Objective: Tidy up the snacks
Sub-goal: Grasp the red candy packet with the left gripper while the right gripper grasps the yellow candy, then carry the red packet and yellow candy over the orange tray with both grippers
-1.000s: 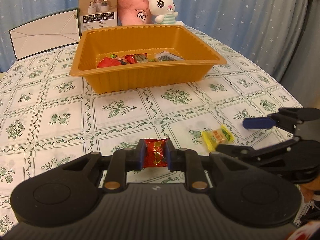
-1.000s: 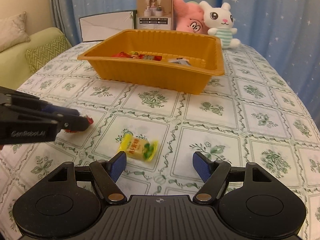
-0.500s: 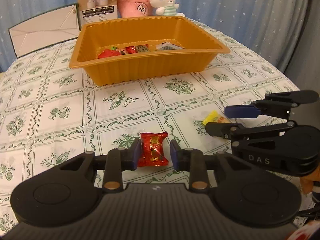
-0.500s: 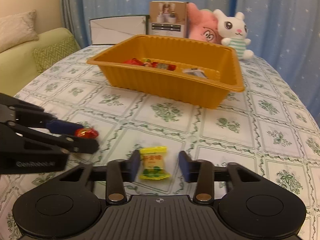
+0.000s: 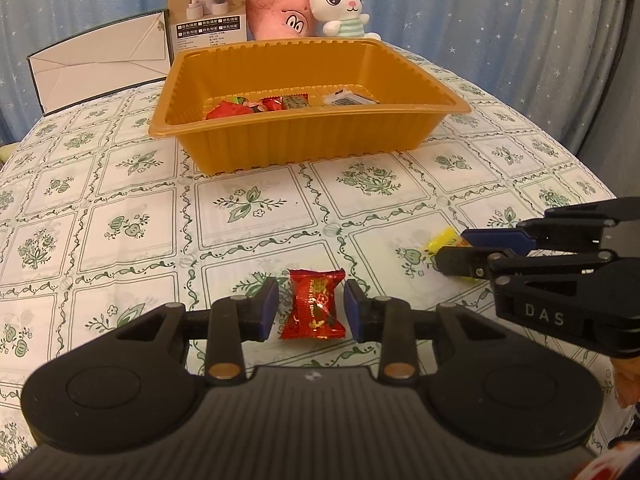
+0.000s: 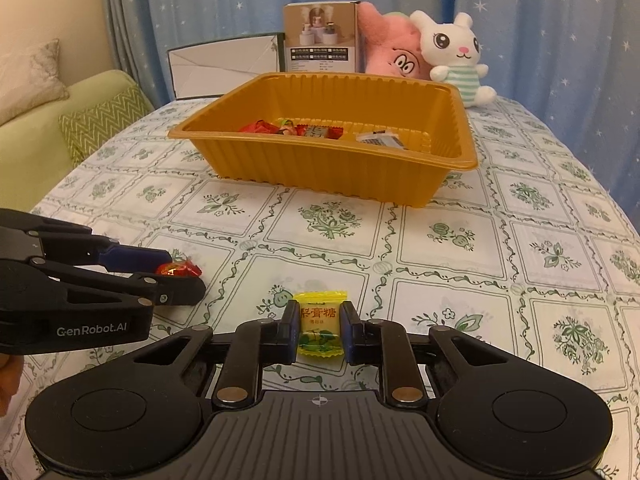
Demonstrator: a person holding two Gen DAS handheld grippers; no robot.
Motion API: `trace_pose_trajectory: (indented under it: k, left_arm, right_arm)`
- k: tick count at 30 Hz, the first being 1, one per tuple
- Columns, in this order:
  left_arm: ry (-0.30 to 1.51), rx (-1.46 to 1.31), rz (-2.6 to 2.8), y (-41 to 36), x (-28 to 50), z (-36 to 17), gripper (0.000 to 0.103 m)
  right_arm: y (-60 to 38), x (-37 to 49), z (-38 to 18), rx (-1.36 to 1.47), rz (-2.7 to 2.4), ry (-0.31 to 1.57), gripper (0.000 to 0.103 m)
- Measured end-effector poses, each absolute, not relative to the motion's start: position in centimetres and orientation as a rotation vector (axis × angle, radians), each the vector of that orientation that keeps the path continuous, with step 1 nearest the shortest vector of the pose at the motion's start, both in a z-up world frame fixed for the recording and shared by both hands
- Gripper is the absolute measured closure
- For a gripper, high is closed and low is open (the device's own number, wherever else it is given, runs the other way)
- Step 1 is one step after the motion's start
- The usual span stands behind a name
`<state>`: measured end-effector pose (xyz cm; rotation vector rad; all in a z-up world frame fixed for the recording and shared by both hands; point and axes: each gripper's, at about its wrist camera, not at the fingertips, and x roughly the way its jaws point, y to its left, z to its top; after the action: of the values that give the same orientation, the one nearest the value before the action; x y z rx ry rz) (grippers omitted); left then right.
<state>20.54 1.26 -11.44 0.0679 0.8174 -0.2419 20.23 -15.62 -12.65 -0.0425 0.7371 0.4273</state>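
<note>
In the left wrist view, the red candy (image 5: pixel 316 305) is seen lying on the tablecloth (image 5: pixel 132 196) near its front edge, straddled by the left gripper (image 5: pixel 311 310) with its pads parted and clear gaps left, likely ahead of a pinch; the orange tray (image 5: pixel 308 136), toward the far edge, is shown already holding sweets. In the right wrist view, the yellow candy (image 6: pixel 320 326), half hidden before, is shown pinched between the pads of the right gripper (image 6: pixel 320 330).

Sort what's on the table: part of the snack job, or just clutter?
Job: red candy, yellow candy, orange tray, left gripper, right gripper.

Clutter: white bunny, pink plush, printed box, white folder.
</note>
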Motion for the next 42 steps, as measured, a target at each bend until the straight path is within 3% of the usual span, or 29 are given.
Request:
trace_pose_trajectory:
  k: [4,6,9,28,42]
  left_arm:
    - [0.817,0.095,-0.247,1.1,20.5,-11.5,0.072]
    - [0.812,0.104,-0.254,0.9,20.3,-11.5,0.083]
    - [0.807,0.131,-0.259,0.6,20.2,-11.4,0.084]
    - [0.694,0.041,-0.24,2.1,21.3,-6.8,0.085]
    - [0.597,0.028,-0.189,4.1,26.9,-3.3,0.085]
  right_arm:
    - [-15.6,20.1,-12.5,-0.038,0.422,0.732,0.082]
    - [-15.7,20.2,-12.5,-0.033,0.418,0.732,0.082]
    - [-15.7,20.1,-12.4,-0.031,0.417,0.728,0.082]
    - [-15.9,20.8,-8.5,0.01,0.408,0.609,0.082]
    - [-15.9,25.8,-3.8,0.039,0.396,0.509,0.082]
